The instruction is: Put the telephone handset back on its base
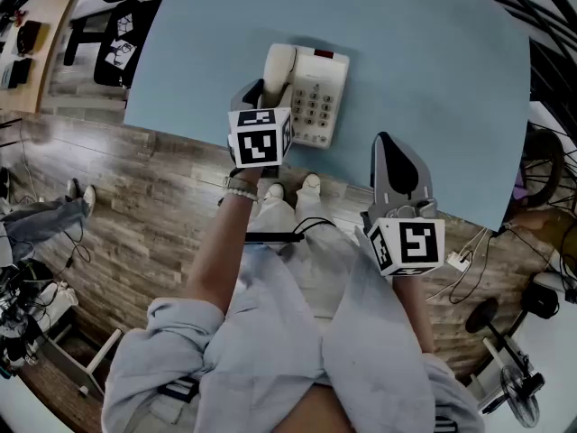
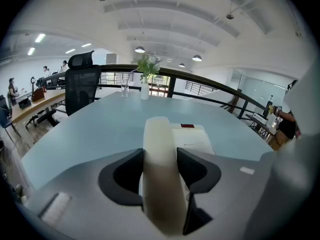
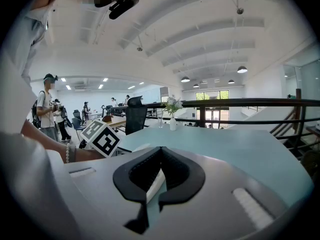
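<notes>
A cream telephone base (image 1: pixel 317 97) with a keypad sits near the front edge of the light blue table (image 1: pixel 433 61). The cream handset (image 1: pixel 278 70) lies along the base's left side. My left gripper (image 1: pixel 260 96) is shut on the handset's near end. In the left gripper view the handset (image 2: pixel 159 184) fills the gap between the two black pads, with the base (image 2: pixel 194 136) just behind it. My right gripper (image 1: pixel 385 141) hovers at the table's front edge, right of the phone. It is shut, with nothing between its jaws (image 3: pixel 159 151).
A black office chair (image 1: pixel 117 34) stands at the table's far left. A vase with a plant (image 2: pixel 145 86) and a glass (image 2: pixel 124 88) stand at the far side. Cables (image 1: pixel 469 264) lie on the wooden floor at right. People stand in the background (image 3: pixel 47 106).
</notes>
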The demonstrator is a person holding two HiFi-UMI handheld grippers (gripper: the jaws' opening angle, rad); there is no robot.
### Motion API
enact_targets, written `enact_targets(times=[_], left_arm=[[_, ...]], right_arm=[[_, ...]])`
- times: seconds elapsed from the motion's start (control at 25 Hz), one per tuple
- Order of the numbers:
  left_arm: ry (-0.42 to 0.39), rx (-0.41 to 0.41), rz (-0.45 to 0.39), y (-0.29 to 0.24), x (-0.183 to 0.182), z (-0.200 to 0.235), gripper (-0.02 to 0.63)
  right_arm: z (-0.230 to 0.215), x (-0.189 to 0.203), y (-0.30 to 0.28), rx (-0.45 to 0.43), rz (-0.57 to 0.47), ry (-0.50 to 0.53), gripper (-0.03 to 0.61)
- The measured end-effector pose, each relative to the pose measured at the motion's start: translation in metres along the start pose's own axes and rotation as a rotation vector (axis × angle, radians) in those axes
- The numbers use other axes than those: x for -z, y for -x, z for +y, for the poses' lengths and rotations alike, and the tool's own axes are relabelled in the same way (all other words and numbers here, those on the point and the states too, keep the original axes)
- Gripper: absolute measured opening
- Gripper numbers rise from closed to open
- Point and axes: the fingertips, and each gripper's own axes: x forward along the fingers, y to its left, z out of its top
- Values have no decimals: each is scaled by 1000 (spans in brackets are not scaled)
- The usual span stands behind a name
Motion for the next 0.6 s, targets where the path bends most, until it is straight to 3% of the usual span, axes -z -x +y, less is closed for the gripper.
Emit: enact_targets(times=[0.6], left_arm=[[6,99,8,2,1,-2,208]], right_arm=[[16,1,0,0,15,15,5]])
